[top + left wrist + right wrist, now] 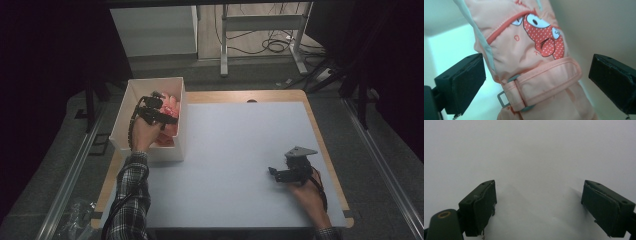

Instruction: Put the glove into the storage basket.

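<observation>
A pink padded glove [531, 62] with a red dotted cartoon patch and a wrist strap lies inside a white box [131, 95] at the table's left. My left gripper [170, 119] reaches into that box, open, its jaws wide on either side of the glove's strap [549, 80] without touching it. More pink and red fabric [172, 105] shows in the box in the high view. My right gripper [272, 172] rests low over the pale table cover at the right, open, with nothing between its jaws [539, 205].
The pale grey cover [235, 150] spans most of the wooden table [280, 95]. A white cabinet [155, 30] and a desk frame with cables [265, 40] stand beyond the far edge. Crumpled clear plastic [75, 215] lies on the floor at the bottom left.
</observation>
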`<state>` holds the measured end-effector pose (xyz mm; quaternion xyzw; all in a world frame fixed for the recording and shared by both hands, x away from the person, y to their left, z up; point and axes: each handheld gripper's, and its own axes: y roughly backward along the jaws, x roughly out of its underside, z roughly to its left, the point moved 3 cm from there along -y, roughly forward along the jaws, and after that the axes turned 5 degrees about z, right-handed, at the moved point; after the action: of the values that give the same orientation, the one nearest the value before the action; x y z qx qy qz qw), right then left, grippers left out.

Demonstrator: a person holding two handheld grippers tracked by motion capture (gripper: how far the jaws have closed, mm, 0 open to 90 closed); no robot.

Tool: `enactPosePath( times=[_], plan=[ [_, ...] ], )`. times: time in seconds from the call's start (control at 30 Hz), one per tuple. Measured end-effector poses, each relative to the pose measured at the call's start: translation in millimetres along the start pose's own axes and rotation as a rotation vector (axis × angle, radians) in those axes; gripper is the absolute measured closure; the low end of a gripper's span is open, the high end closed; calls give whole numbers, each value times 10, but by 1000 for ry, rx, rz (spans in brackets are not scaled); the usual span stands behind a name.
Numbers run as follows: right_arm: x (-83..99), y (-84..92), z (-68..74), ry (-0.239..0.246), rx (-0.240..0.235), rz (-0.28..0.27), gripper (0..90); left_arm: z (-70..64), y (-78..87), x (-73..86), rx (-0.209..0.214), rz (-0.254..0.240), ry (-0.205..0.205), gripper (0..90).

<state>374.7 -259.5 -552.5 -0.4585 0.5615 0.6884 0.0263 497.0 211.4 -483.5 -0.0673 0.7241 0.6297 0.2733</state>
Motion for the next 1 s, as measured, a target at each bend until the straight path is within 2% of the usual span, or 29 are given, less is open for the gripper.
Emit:
enactPosePath(
  times=[0.3, 0.47, 0.63, 0.83, 1.0],
  plan=[
    [0, 0, 0, 0, 0, 0, 131, -40, 131, -2, 0, -82, -39, 11],
    [0, 0, 1, -1, 1, 0, 131, -75, 183, 33, 4, -108, -57, 12],
    [1, 0, 1, 0, 1, 0, 130, -116, 228, 83, -1, -122, -81, 13],
    [1, 1, 0, 1, 2, 1, 130, -183, 309, 147, -28, -133, -122, 14],
    [1, 1, 1, 1, 2, 1, 130, -204, 356, 186, -30, -146, -133, 15]
  ],
)
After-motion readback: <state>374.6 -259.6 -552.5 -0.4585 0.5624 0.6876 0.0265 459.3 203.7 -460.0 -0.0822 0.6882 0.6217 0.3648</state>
